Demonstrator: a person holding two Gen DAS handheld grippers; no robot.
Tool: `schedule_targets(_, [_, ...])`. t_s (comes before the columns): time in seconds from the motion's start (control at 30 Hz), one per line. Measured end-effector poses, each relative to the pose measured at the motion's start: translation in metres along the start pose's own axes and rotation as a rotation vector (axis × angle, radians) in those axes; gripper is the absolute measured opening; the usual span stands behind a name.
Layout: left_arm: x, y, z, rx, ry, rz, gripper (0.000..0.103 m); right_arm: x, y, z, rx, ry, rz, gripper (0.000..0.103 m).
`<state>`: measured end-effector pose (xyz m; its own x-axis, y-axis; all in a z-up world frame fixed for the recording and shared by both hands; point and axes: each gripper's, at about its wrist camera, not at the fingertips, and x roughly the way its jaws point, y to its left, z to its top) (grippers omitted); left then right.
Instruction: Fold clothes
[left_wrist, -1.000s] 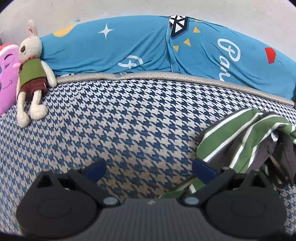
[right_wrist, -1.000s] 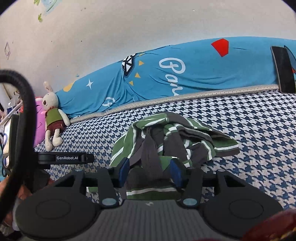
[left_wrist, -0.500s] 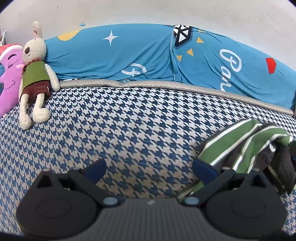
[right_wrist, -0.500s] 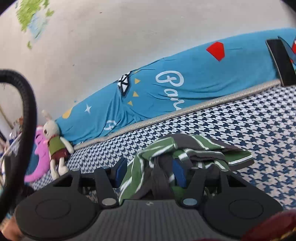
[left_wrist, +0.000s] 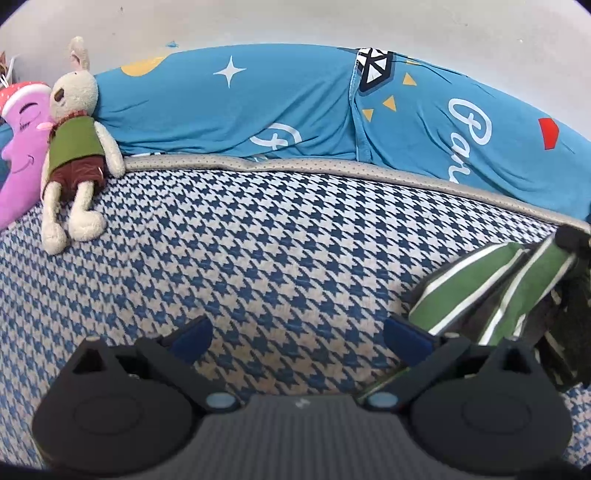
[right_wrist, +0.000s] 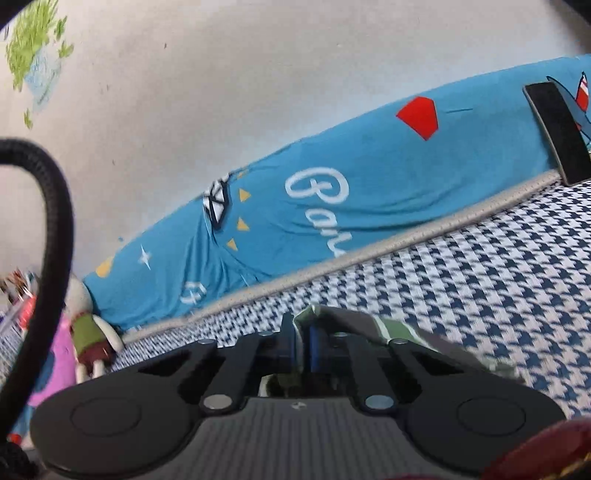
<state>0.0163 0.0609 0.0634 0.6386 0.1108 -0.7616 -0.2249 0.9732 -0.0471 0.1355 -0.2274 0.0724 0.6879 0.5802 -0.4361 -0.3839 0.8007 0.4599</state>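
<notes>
Right now the left gripper (left_wrist: 297, 338) hangs low and level over the houndstooth bed cover (left_wrist: 258, 266), its two blue-tipped fingers spread wide with only patterned cover between them. Nothing is in its grasp. The striped green garment (left_wrist: 491, 295) sits just off its right-hand finger, part of the fabric slipping down behind that finger's linkage, the rest pulled up in taut folds toward the far right edge of that view.

Over on the other side, the right gripper (right_wrist: 301, 345) is tipped upward, so the wall and the long blue pillow (right_wrist: 369, 192) fill the space ahead of its jaws. Those jaws are pinched nearly together with a fold of the green striped cloth caught between the blue pads, and more of the garment trails off to the right of them onto the cover. That view is blurred.

Far ahead and to the left of the left jaws, a stuffed rabbit (left_wrist: 74, 147) in a green vest leans against a pink plush toy (left_wrist: 18, 147).
</notes>
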Motion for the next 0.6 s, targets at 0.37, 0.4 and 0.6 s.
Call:
schedule_targets(0.37, [-0.005, -0.032, -0.013, 0.119, 0.018, -0.192, 0.103, -0.024, -0.019, 0.041, 0.105, -0.209, -0.016, 0.009])
schedule_targets(0.4, [-0.005, -0.036, -0.014, 0.133, 0.021, -0.204, 0.103, -0.023, -0.023, 0.041, 0.114, -0.194, -0.042, 0.010])
schedule_targets(0.6, [-0.003, -0.054, -0.019, 0.172, 0.040, -0.235, 0.103, -0.020, -0.032, 0.039, 0.104, -0.092, -0.156, 0.036])
